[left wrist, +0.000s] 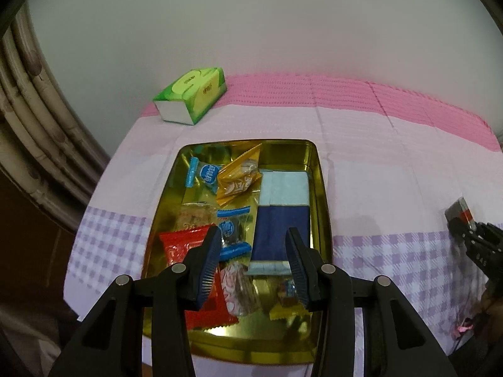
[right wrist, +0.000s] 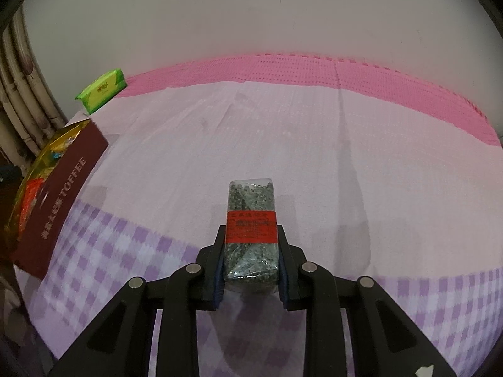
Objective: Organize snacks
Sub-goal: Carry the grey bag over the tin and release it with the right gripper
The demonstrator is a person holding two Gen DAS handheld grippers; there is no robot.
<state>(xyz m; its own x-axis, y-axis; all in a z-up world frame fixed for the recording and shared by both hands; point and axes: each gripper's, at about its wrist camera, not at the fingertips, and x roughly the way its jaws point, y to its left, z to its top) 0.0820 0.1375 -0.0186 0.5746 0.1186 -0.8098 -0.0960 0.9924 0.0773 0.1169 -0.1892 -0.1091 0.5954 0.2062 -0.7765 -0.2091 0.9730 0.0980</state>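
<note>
Left wrist view: nearest the lens, the left gripper (left wrist: 254, 260) hangs over the near half of a gold tin (left wrist: 323, 201), its jaws spread wide with nothing between them. Under the left finger lies a red packet (left wrist: 179, 246); under the right finger, a yellow wrapper (left wrist: 284, 314). Between them is a pink-and-white sweet (left wrist: 235, 292), then a blue-ended sweet (left wrist: 232, 231), with a blue box (left wrist: 281, 213) along the tin's right side. Farther in lie an orange packet (left wrist: 240, 177) and another blue sweet (left wrist: 204, 172). The tin sits on a cloth (left wrist: 393, 188), checked purple near, pale in the middle, pink at the back. A green tissue pack (left wrist: 193, 95) stands at the far left, by the wall.

Right wrist view: the right gripper (right wrist: 250, 267) is closed on a clear speckled bar (right wrist: 251, 251) with a red label, held above the checked cloth (right wrist: 345, 172). At left is the tin (right wrist: 34, 169), with a maroon "TOFFEE" lid (right wrist: 63, 201) leaning against its side. Beyond it sits the tissue pack (right wrist: 102, 91).
</note>
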